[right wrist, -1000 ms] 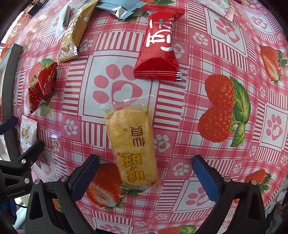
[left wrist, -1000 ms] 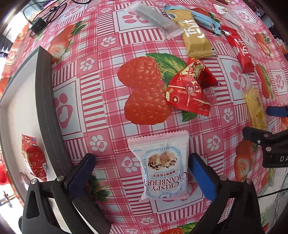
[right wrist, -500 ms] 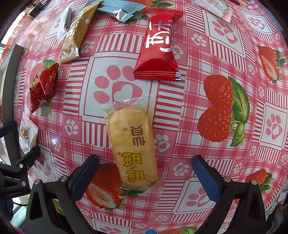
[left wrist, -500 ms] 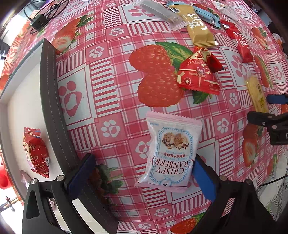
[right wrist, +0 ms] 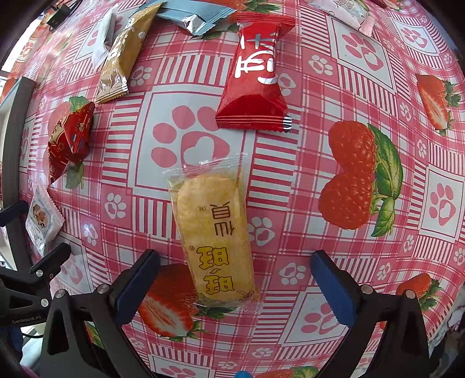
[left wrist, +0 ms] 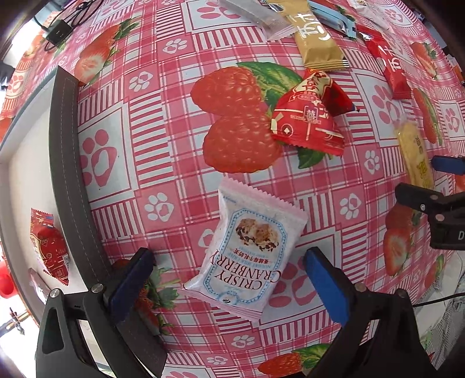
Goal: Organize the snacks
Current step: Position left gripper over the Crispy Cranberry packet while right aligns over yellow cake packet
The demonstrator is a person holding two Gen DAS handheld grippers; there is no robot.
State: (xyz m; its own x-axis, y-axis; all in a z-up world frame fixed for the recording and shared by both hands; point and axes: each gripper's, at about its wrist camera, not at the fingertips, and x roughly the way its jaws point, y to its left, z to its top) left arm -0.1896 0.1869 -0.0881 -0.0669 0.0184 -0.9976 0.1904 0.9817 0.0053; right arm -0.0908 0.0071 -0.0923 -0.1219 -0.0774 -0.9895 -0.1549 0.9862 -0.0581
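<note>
The left claw [left wrist: 229, 279] is spread wide, its 2 blue pads on either side of a pink-and-white cranberry cookie packet [left wrist: 247, 253] that lies tilted on the strawberry tablecloth [left wrist: 162, 139]; neither pad touches the wrapper. The right claw [right wrist: 235, 279] is spread just as wide around the near end of a yellow rice cracker packet [right wrist: 213, 232], which lies flat and lengthwise between the pads with clear gaps on both sides.

Just left of the left claw runs the dark rim of a white tray [left wrist: 66, 162]. Inside it lies 1 red snack packet [left wrist: 48, 247], with the edge of what may be another packet just below it, too cut off to be sure. That seems to be all that has been sorted.

Most of the work is left. Loose on the cloth are a red triangular packet [left wrist: 308, 122], a gold bar packet [left wrist: 316, 40], a long red packet [right wrist: 255, 75], a silver-blue packet [right wrist: 197, 16], a clear whitish packet [left wrist: 255, 14], and a pale packet [right wrist: 343, 11] at the far edge. By my judgement, the sorting is at an early stage: both claws are lined up for a pick, nothing is gripped yet, and the cookie packet and cracker packet look like the next 2 to go into the tray.
</note>
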